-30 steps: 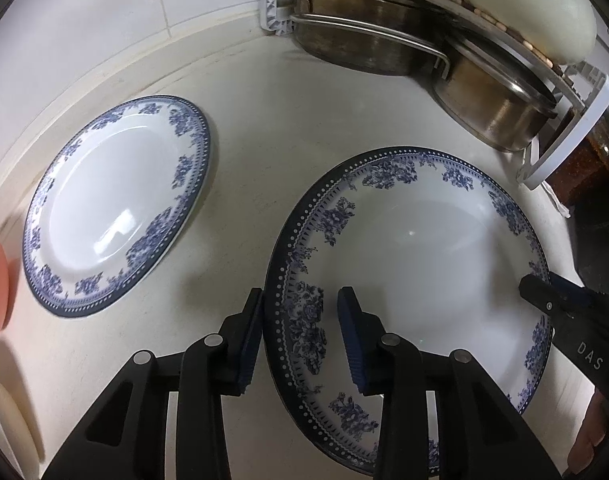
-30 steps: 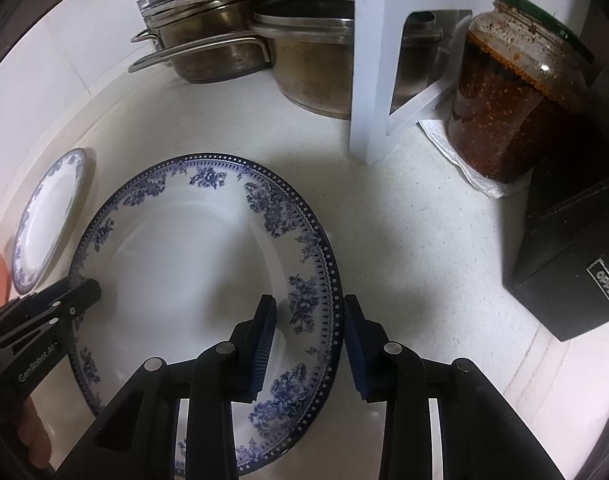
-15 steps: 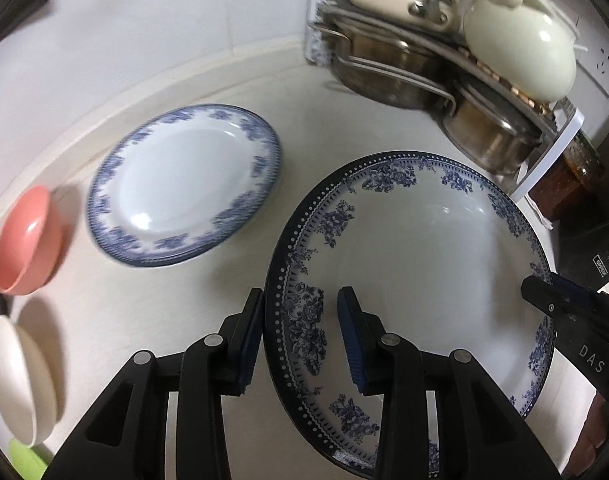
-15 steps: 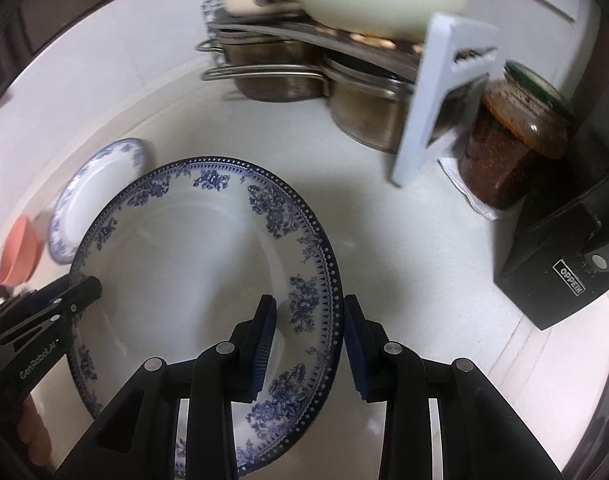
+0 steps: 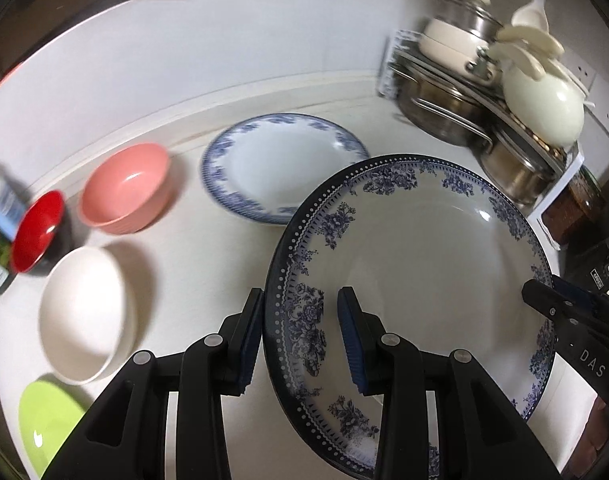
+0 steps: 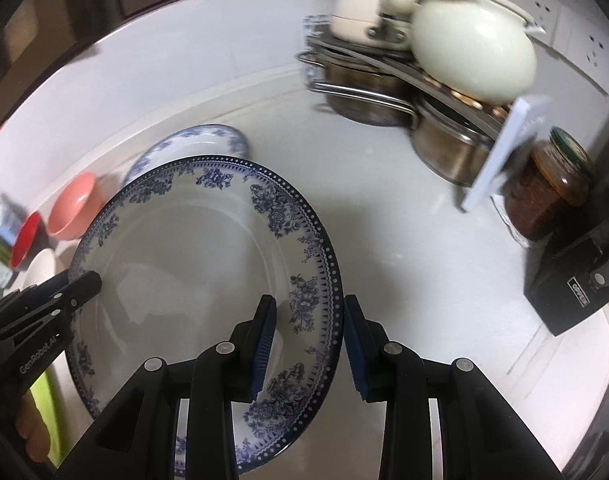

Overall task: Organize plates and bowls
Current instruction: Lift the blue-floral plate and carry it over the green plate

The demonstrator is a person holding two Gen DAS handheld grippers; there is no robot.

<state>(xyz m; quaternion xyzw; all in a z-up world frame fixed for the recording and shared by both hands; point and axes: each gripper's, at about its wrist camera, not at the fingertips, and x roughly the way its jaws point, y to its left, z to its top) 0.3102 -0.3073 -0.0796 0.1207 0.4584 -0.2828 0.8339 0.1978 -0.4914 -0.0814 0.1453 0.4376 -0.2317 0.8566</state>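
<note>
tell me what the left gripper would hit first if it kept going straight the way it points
The left gripper already straddles the rim of the big floral plate, so that comes first. Beyond its rim lies the smaller blue-rimmed plate, though depth is unclear.

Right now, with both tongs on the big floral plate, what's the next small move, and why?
Probably carry the big floral plate, gripped at opposite rims by the left tongs and right tongs, left and back over the smaller blue plate lying alone on the counter, then lower it to stack.
</note>
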